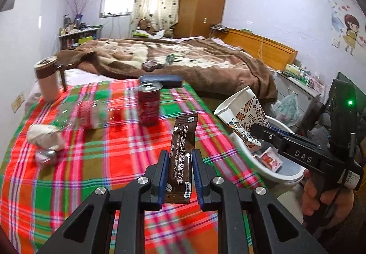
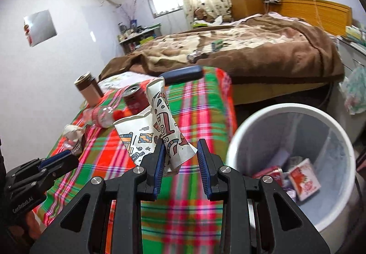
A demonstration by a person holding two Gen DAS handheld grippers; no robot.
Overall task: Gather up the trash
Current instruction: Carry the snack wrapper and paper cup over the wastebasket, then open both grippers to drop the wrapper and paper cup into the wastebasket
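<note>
Trash lay scattered on a counter (image 1: pixel 109 162) draped in a red, green and pink plaid cloth, with a bed (image 1: pixel 183 59) under a brown blanket beyond it. The left gripper (image 1: pixel 178 176) pinched a brown coffee sachet (image 1: pixel 183 153) between its blue pads, the packet standing upright above the cloth. The right gripper (image 2: pixel 180 162) clamped a crushed white paper cup (image 2: pixel 157 126) printed with doodles; in the left wrist view that cup (image 1: pixel 242 114) hung over the rim of a white trash bin (image 1: pixel 283 174), while the person's hand (image 1: pixel 320 196) gripped the handle. The bin (image 2: pixel 290 112) stood just beside the counter's edge and already held a few red-and-white cartons (image 2: pixel 302 180).

On the cloth, a red drink can (image 1: pixel 149 105) stood upright near the middle. Just left of it lay a clear plastic bottle (image 1: pixel 89 114) on its side, red cap toward the can. A crumpled white wad of paper (image 1: pixel 45 137) sat near the left edge, with a shiny crushed wrapper (image 1: pixel 45 156) touching it in front. A brown-and-beige tumbler (image 1: pixel 48 80) stood at the far left corner, and a dark blue case (image 1: pixel 162 80) lay at the far edge.
</note>
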